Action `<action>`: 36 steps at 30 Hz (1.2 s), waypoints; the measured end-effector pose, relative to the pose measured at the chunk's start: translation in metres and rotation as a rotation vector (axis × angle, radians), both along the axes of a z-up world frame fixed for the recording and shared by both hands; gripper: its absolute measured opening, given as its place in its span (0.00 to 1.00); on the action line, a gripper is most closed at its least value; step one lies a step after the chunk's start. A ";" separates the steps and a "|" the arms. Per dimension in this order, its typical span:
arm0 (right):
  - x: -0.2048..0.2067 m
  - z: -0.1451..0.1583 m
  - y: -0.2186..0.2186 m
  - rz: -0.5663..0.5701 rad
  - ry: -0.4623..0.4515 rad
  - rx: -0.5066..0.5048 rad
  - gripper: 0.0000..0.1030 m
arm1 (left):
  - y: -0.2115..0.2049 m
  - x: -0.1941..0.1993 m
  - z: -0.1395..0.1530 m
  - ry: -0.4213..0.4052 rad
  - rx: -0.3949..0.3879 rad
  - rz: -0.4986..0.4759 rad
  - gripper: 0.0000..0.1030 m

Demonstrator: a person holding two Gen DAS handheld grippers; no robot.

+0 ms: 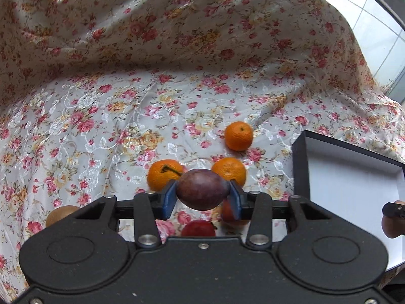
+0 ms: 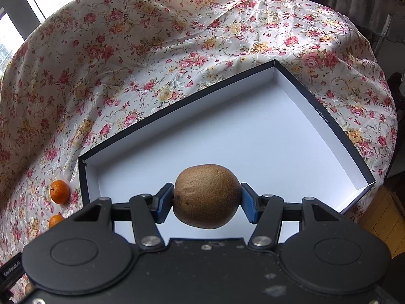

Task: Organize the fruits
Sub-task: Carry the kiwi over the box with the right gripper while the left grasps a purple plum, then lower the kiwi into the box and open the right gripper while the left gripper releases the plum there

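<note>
My left gripper (image 1: 203, 197) is shut on a dark purple plum (image 1: 202, 188), held above the floral cloth. Three oranges lie beyond it: one with a stem (image 1: 162, 177), one right behind the plum (image 1: 230, 171), one farther back (image 1: 238, 136). A red fruit (image 1: 198, 228) and another orange-red fruit (image 1: 227, 212) lie under the gripper. My right gripper (image 2: 207, 200) is shut on a brown kiwi (image 2: 207, 196), held over the white inside of the black-rimmed box (image 2: 253, 131). The box also shows at the right of the left wrist view (image 1: 301, 167).
A brown fruit (image 1: 59, 215) lies at the left on the cloth. Two oranges (image 2: 60, 191) (image 2: 55, 220) lie left of the box. The right gripper's tip with the kiwi shows at the right edge (image 1: 395, 217). The cloth (image 1: 152, 50) rises into a draped mound behind.
</note>
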State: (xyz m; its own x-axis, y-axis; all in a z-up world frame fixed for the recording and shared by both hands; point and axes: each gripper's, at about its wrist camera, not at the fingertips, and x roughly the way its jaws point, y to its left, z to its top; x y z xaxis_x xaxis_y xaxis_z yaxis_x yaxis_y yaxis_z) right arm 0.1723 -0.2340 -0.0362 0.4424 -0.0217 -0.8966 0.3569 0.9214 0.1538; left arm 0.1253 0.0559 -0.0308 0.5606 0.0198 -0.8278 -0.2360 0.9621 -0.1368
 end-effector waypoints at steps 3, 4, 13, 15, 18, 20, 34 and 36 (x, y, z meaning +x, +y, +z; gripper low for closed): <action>-0.005 0.001 -0.013 -0.033 -0.017 -0.030 0.58 | -0.034 0.002 0.001 -0.013 -0.033 -0.106 0.49; -0.008 0.002 -0.019 -0.058 -0.031 -0.036 0.57 | -0.044 0.002 0.001 -0.010 -0.052 -0.138 0.49; -0.026 0.014 -0.061 -0.128 -0.110 -0.001 0.56 | -0.119 -0.002 -0.009 0.022 -0.112 -0.344 0.49; -0.029 0.012 -0.066 -0.141 -0.101 0.004 0.56 | -0.127 -0.002 -0.011 0.034 -0.113 -0.351 0.49; -0.029 0.006 -0.075 -0.154 -0.079 0.035 0.56 | -0.136 0.000 -0.015 0.055 -0.103 -0.354 0.50; -0.028 0.002 -0.079 -0.155 -0.063 0.052 0.56 | -0.142 -0.001 -0.015 0.055 -0.080 -0.363 0.59; -0.035 0.003 -0.084 -0.149 -0.015 0.058 0.56 | -0.137 -0.007 -0.010 -0.010 0.001 -0.310 0.66; -0.035 0.005 -0.083 -0.145 -0.013 0.053 0.56 | -0.131 -0.006 -0.009 -0.011 -0.006 -0.287 0.66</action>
